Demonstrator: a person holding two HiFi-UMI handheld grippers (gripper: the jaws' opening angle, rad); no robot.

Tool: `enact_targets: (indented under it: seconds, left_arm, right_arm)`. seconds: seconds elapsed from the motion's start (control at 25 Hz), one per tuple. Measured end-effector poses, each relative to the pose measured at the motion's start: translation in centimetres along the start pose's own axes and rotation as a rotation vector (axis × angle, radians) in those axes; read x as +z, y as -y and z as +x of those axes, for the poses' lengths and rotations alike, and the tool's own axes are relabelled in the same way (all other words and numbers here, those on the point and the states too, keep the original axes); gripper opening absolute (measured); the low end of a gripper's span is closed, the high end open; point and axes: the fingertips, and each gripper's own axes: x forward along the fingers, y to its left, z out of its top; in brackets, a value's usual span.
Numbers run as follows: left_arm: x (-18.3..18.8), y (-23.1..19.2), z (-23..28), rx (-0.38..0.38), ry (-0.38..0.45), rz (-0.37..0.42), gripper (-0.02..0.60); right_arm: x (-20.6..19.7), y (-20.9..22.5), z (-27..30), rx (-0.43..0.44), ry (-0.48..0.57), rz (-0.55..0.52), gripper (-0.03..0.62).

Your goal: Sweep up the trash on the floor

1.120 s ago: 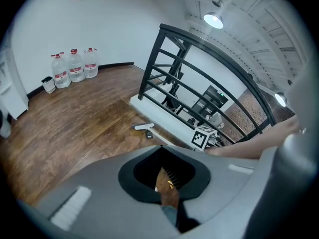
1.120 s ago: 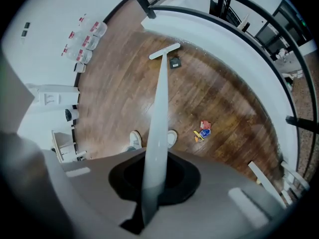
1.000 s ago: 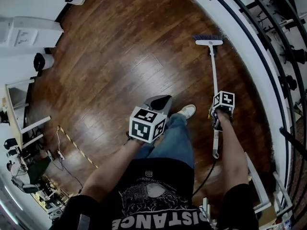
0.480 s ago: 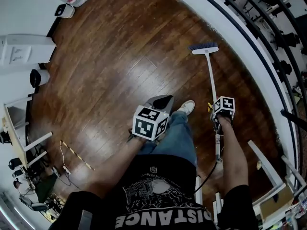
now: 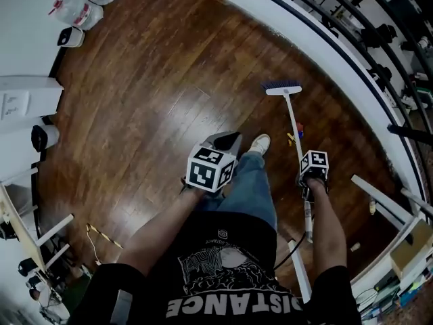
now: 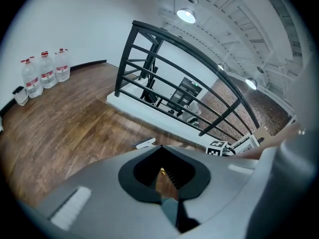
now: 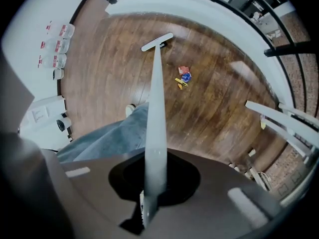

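From the right gripper (image 7: 148, 199), the broom (image 7: 155, 103) slants forward, head down.

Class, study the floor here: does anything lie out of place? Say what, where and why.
Yes: red, blue and yellow trash lies scattered on the wooden floor beside the broom that the right gripper holds, short of its head. Loose litter, not yet swept.

light: pretty bright and even, coming from ceiling lamps (image 6: 186, 15)
glare: pale shiny patches on the wood floor (image 5: 181, 104)
edges: heavy fisheye bend, dark corners
focus: left gripper (image 6: 160, 147), right gripper (image 7: 153, 156) and broom handle (image 7: 154, 108) go soft up close
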Motion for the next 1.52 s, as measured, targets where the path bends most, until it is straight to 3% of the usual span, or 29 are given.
enact_targets:
  seconds: [0.68,1.0,1.52]
  left_arm:
    - [-5.9,1.9,-3.0,-0.148,-0.048,0.078,0.005]
    - [-6.2,2.5,-3.5,-0.194,-0.050,0.102,0.005]
    - [-7.1,3.6,-3.8,-0.270,-0.092,0.101,0.005]
  right_arm:
    - [-16.7,0.8,6.1,0.063,-0.036,0.245,0.000]
    - [-19.8,-0.6,7.1,0.093,-0.032,0.310,0.000]
    - [-24.9,-4.6,6.3,0.161,0.103,0.387,0.000]
